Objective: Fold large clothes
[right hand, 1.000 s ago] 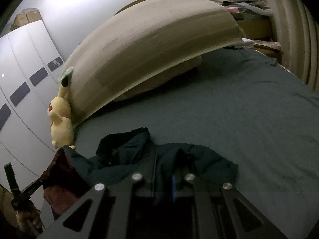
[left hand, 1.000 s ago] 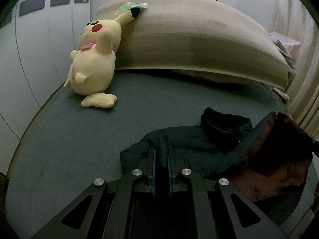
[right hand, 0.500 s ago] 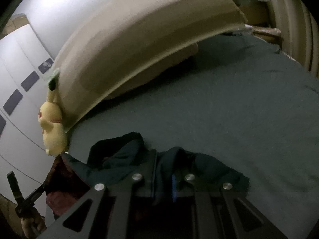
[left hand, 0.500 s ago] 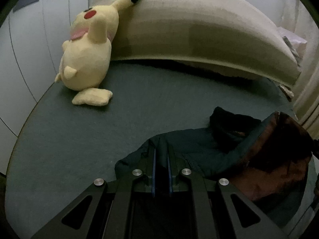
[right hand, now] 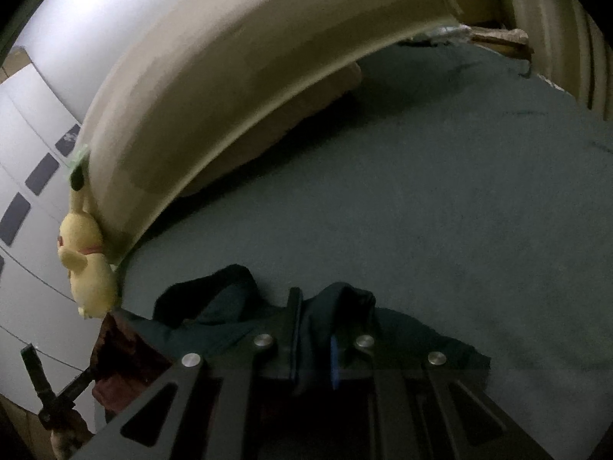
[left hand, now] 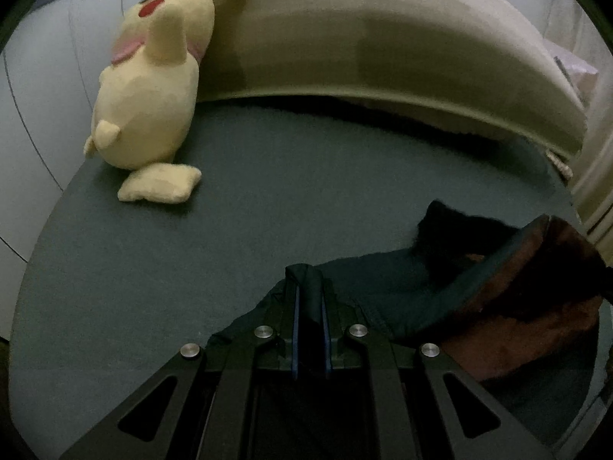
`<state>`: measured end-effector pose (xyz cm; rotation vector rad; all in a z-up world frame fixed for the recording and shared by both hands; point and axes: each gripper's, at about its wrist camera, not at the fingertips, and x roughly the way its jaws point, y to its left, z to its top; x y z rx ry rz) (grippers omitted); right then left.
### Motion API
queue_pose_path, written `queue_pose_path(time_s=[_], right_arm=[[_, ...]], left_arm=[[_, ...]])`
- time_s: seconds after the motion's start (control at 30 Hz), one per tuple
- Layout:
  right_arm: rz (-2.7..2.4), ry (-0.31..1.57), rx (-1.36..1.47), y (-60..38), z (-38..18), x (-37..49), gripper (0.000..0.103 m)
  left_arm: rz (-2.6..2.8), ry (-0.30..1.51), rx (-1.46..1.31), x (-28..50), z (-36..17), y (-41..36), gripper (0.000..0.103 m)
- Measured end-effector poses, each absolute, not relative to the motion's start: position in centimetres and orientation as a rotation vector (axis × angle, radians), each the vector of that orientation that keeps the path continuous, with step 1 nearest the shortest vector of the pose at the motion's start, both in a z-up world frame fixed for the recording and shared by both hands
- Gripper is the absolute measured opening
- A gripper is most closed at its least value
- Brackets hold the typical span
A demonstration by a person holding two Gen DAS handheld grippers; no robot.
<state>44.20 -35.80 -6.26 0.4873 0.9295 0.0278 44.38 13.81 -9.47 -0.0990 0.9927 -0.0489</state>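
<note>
- On the dark teal bed (left hand: 268, 211), in the left wrist view, the left gripper (left hand: 309, 299) is pinching a fold of the dark jacket (left hand: 390, 295), its jaws pressed nearly together on the cloth.
- The jacket is spreading from the frame's centre toward 4 o'clock, with its black collar (left hand: 448, 230) sitting at about 3 o'clock.
- The reddish-brown lining (left hand: 536, 306) is showing at 4 o'clock, turned up toward the camera.
- A yellow plush toy (left hand: 149, 103) is leaning at 10 o'clock against the beige headboard (left hand: 383, 38), which is arching across 12 o'clock.
- White wardrobe doors (left hand: 46, 76) are standing at 9 o'clock, beside the bed's edge.
- In the right wrist view, the right gripper (right hand: 314, 329) is clamping another fold of the jacket (right hand: 237, 326), jaws nearly pressed together with cloth between them.
- The jacket is lying across the lower middle, from 8 o'clock to 5 o'clock; its collar (right hand: 207, 291) is sitting at 8 o'clock and the lining (right hand: 118, 360) at 8 o'clock further out.
- The left gripper (right hand: 38, 375) is showing only as a dark blurred shape at the 8 o'clock edge, touching the lining.
- The plush toy (right hand: 88, 260) is sitting at 9 o'clock against the headboard (right hand: 230, 76).
- The bed (right hand: 459, 211) is filling 3 o'clock.
</note>
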Motion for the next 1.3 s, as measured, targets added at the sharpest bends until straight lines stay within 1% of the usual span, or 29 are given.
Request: queue_pose_path(time_s=[0.2,0.4,0.53,0.63,0.73,0.83,0.93,1.0,1.03,1.1,1.13,1.17,1.2,1.27,1.3], right_arm=[[0.024,0.995,0.532,-36.6,-8.3,45.2,0.012],[0.034,1.026,0.706,-38.4,-10.1,45.8,0.017],[0.053,1.024,0.765,-38.8,-10.1,45.8,0.020],[0.054,1.017,0.798,-39.4,-10.0,45.6,0.020],[0.047,1.007,0.773,-39.3,-9.7,45.4,0.019],[0.020,0.980,0.703,-38.6,-8.1,45.0,0.017],[-0.003,0.966,0.695,-38.5,-7.8,44.9,0.017],[-0.004,0.986,0.713,-38.4,-8.7,45.3,0.019],[-0.001,0.995,0.732,-38.4,-9.3,45.5,0.023],[0.023,0.988,0.790,-39.1,-9.8,45.6,0.033],[0.040,0.980,0.825,-39.6,-9.8,45.5,0.055],[0.056,0.966,0.853,-40.0,-9.7,45.4,0.091],[0.062,0.947,0.869,-40.3,-9.3,45.2,0.103],[0.039,0.864,0.879,-41.5,-7.8,44.3,0.103],[0.048,0.839,0.884,-41.8,-7.2,44.1,0.103]], left_arm=[[-0.046,1.028,-0.085,45.3,-10.8,13.8,0.010],[-0.039,1.043,-0.106,46.0,-10.9,13.8,0.010],[-0.044,1.044,-0.185,46.5,-11.0,14.3,0.011],[-0.060,1.024,-0.199,46.5,-10.9,14.3,0.011],[-0.061,1.007,-0.166,46.5,-10.5,13.8,0.010],[-0.071,0.988,-0.160,46.6,-9.9,13.5,0.010],[-0.071,0.997,-0.183,47.4,-10.3,13.6,0.011],[-0.063,1.034,-0.227,48.0,-11.3,13.9,0.014],[-0.074,1.035,-0.263,48.1,-11.6,14.3,0.017],[-0.108,1.029,-0.331,48.0,-11.6,15.2,0.024],[-0.121,1.023,-0.354,47.9,-11.4,15.6,0.026],[-0.124,1.009,-0.378,47.7,-11.1,16.1,0.038],[-0.092,0.973,-0.382,47.4,-10.4,16.7,0.054],[-0.036,0.883,-0.397,46.6,-9.0,18.0,0.061],[-0.020,0.853,-0.416,46.4,-8.3,18.8,0.061]])
